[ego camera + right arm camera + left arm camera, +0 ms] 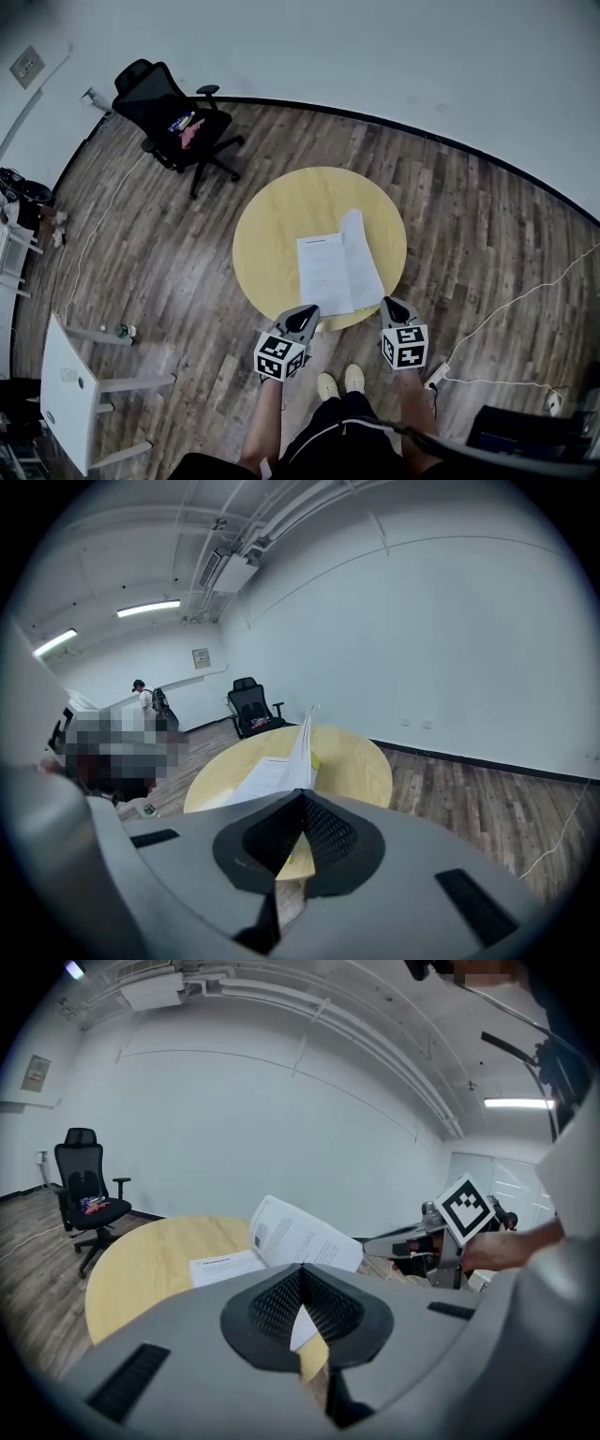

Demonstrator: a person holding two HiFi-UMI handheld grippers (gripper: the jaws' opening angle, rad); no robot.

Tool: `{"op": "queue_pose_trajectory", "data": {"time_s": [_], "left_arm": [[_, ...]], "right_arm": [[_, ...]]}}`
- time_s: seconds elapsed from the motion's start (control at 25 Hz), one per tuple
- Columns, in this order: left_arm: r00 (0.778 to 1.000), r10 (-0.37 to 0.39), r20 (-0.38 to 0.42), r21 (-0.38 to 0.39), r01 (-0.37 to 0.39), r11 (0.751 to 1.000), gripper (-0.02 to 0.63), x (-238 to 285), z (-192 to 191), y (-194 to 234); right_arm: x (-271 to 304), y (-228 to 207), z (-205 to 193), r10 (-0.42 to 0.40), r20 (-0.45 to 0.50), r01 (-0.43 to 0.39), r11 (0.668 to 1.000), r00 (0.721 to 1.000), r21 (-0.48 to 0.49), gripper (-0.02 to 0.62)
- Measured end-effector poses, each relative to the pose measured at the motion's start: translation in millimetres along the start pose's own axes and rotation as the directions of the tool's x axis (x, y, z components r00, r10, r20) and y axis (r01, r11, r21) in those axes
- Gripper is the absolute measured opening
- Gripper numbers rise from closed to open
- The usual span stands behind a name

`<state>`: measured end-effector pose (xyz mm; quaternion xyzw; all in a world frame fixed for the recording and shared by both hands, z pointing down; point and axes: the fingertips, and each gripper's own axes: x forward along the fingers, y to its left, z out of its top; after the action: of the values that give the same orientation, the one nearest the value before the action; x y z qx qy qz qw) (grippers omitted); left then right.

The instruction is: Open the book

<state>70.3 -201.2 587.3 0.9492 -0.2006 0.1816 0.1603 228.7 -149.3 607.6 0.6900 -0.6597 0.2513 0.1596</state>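
- Our left gripper [304, 316] hangs just off the near edge of the round table [281, 202]. Its jaws are closed tip to tip with nothing between them, and it is clear of the book.
- The book [328, 267] lies on the table's near half, beyond and between the two grippers, and it is already open. Its left page [322, 274] lies flat, while the right leaf [362, 251] stands partly raised.
- Our right gripper [393, 307] also sits by the table's rim, with its jaws pressed together and empty.
- We judge the opening itself done. All that may remain is pressing the raised leaf down flat.
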Motion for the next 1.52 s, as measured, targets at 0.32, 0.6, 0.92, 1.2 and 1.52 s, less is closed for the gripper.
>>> {"op": "queue_pose_trajectory", "data": {"time_s": [0.32, 0.6, 0.92, 1.2, 1.52], "left_arm": [[0.997, -0.062, -0.039, 0.032, 0.063, 0.997, 0.0, 44, 7, -27], [0.993, -0.091, -0.076, 0.031, 0.094, 0.995, 0.002, 74, -5, -36], [0.989, -0.085, -0.124, -0.003, 0.085, 0.996, 0.0, 101, -28, -30], [0.988, -0.076, -0.133, -0.046, 0.07, 0.996, 0.0, 116, -47, -19], [0.987, -0.071, -0.146, -0.083, 0.06, 0.995, 0.0, 125, -64, -9]], "right_arm": [[-11, -56, -20, -0.065, -0.016, 0.066, 0.995, 0.998, 0.078, 0.006], [-6, -85, -44, -0.085, -0.05, 0.09, 0.99, 0.995, 0.112, 0.006], [14, -112, -70, -0.08, -0.113, 0.094, 0.988, 0.99, 0.125, 0.006], [32, -122, -93, -0.073, -0.158, 0.093, 0.988, 0.985, 0.125, 0.006], [48, -127, -116, -0.062, -0.195, 0.09, 0.986, 0.979, 0.138, 0.006]]}}
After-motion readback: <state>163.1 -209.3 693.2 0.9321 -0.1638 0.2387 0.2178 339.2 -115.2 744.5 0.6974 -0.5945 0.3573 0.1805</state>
